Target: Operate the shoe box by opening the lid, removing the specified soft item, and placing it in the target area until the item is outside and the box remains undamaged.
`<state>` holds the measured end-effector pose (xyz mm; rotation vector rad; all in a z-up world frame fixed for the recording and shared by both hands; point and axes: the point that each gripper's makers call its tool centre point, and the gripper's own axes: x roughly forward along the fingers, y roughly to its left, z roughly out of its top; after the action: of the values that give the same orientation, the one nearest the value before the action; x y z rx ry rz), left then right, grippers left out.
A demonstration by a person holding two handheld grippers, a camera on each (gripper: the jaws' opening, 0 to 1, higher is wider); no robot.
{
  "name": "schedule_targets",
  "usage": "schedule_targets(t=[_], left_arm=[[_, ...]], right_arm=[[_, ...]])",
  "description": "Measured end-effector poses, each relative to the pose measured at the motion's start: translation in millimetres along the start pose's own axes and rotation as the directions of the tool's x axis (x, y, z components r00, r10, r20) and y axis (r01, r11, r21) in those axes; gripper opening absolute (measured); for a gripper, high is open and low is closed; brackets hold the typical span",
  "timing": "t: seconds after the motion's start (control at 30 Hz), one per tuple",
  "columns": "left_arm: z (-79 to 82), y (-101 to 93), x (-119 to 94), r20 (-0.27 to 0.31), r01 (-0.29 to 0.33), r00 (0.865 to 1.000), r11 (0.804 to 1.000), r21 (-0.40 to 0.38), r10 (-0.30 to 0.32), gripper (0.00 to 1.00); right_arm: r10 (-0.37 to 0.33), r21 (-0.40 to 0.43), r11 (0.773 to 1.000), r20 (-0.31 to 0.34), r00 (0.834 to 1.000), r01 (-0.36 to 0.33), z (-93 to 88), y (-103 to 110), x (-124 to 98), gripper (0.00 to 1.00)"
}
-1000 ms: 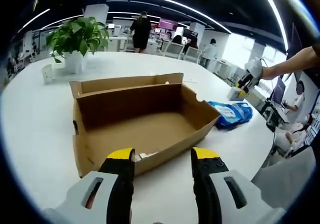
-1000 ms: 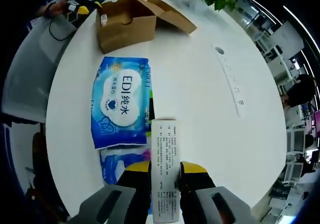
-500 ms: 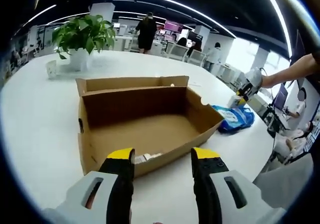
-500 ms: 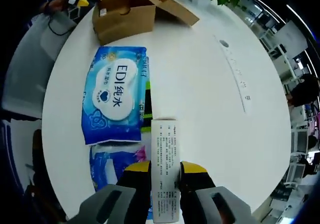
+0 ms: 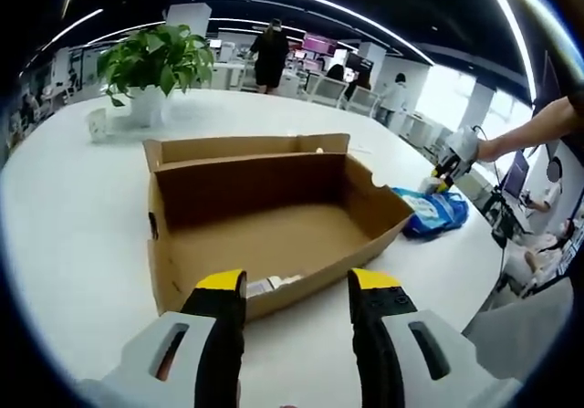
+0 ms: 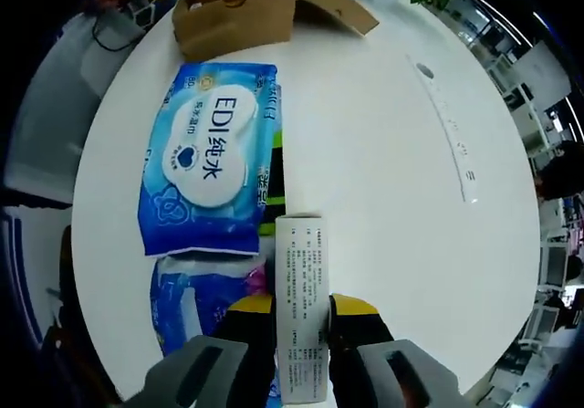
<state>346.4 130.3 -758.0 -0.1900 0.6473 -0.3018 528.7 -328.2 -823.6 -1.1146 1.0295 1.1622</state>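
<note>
The brown cardboard shoe box (image 5: 274, 212) stands open on the white table, its lid folded back on the far side. A small white item (image 5: 272, 285) lies inside by the near wall. My left gripper (image 5: 297, 285) hovers just in front of that wall, open and holding nothing. My right gripper (image 6: 302, 306) is shut on a slim white carton (image 6: 301, 280) with printed text, above the table next to a blue wipes pack (image 6: 205, 175). A second blue pack (image 6: 205, 303) lies partly under the first. The same box (image 6: 237, 15) sits at the far end of the right gripper view. The right gripper (image 5: 453, 157) hangs above the blue packs (image 5: 436, 209).
A potted plant (image 5: 155, 61) and a small white cup (image 5: 98, 125) stand at the table's far left. A white power strip (image 6: 452, 130) lies on the table's right side. A person's arm (image 5: 538, 120) reaches in from the right. The table edge curves close behind the packs.
The right gripper view has shifted, so the wipes packs sit lower and nearer in it; the white carton stays gripped. The left gripper stays open in front of the box.
</note>
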Motion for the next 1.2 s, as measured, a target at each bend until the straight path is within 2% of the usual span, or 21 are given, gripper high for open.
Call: schedule_targets(t=[0.27,0.4,0.67,0.83,0.9,1.03,1.13,1.2], left_arm=[[0.9,1.0,-1,0.003,0.001,1.000,1.000,-0.014,-0.001,0.47],[2.2,1.5,-2,0.005,-0.002,1.000,1.000,-0.014,0.002,0.47],[5.3,-0.5,-3,0.019,0.008,1.000,1.000,-0.019,-0.008,0.47],[6.6,-4.6,-2,0.024,0.019,1.000,1.000,-0.013,-0.019,0.47],[7.0,-5.9,-2,0.026,0.023,0.999,1.000,-0.009,-0.023,0.46],[9.4,-10.4,-2,0.037,0.037,0.999,0.999,-0.009,-0.037,0.47],[10.9,-13.3,-2,0.044,0.048,0.998,0.999,-0.009,-0.047,0.46],[11.5,-14.8,-2,0.045,0.051,0.998,0.999,-0.002,-0.051,0.46]], right_arm=[[0.000,-0.003,1.000,-0.004,1.000,0.000,-6.4,-4,3,0.17],[-0.007,0.022,1.000,0.003,1.000,0.007,-6.5,-6,2,0.18],[-0.032,0.050,0.998,0.008,0.999,0.031,-7.7,-7,-13,0.19],[-0.065,0.099,0.993,0.019,0.998,0.063,-8.9,-4,-25,0.19],[-0.093,0.188,0.978,0.021,0.995,0.087,-12.8,-6,-30,0.19],[-0.160,0.365,0.924,0.093,0.983,0.116,-10.1,-13,-45,0.19],[-0.200,0.435,0.891,0.123,0.972,0.128,-7.1,-11,-59,0.19],[-0.221,0.497,0.860,0.157,0.963,0.116,-0.8,-6,-67,0.19]])
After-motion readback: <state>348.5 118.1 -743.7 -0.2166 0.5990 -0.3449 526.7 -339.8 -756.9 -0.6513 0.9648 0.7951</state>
